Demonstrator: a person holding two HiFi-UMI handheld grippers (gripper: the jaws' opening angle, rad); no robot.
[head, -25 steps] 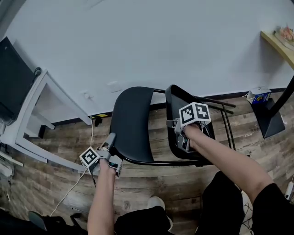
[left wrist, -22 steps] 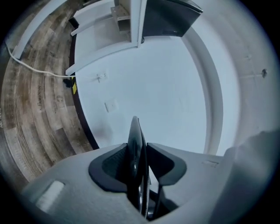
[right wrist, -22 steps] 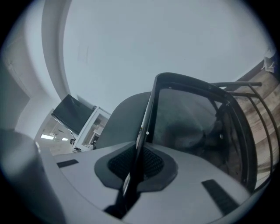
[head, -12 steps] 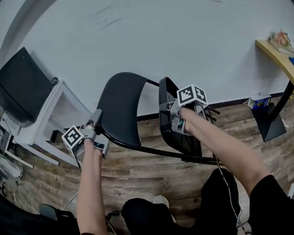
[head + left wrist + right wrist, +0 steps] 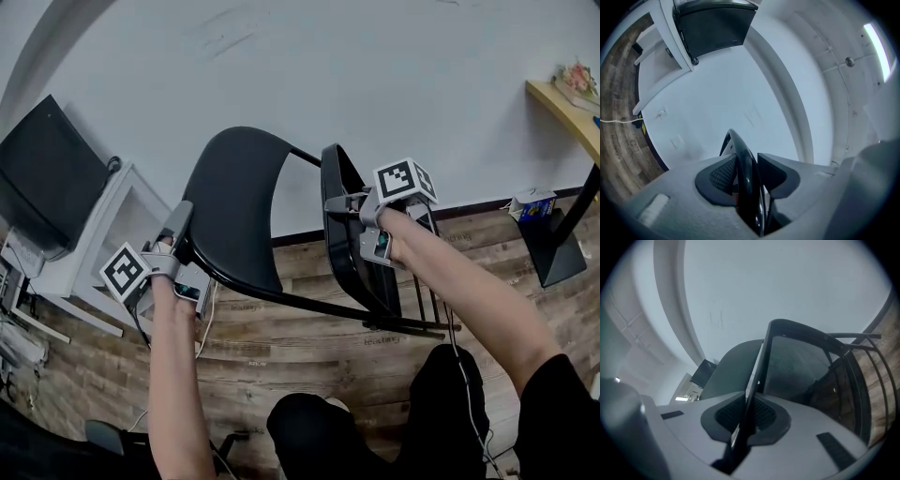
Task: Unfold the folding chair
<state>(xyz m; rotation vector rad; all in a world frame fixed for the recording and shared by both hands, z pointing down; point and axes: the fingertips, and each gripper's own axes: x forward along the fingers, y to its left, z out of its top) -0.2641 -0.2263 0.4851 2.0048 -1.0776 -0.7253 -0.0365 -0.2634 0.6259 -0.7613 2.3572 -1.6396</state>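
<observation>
Black folding chair (image 5: 239, 202) is held up before the wall (image 5: 375, 75), opened only to a narrow V, with the left gripper (image 5: 177, 227) clamped on its frame tube (image 5: 747, 187) and the right gripper (image 5: 339, 204) clamped on the other panel (image 5: 342, 248) by its thin edge, so spreading it fully and standing it down seem left to do.

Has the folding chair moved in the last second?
Yes, upward. The folding chair topped out just above the baseboard; now it reaches well up the wall.
</observation>
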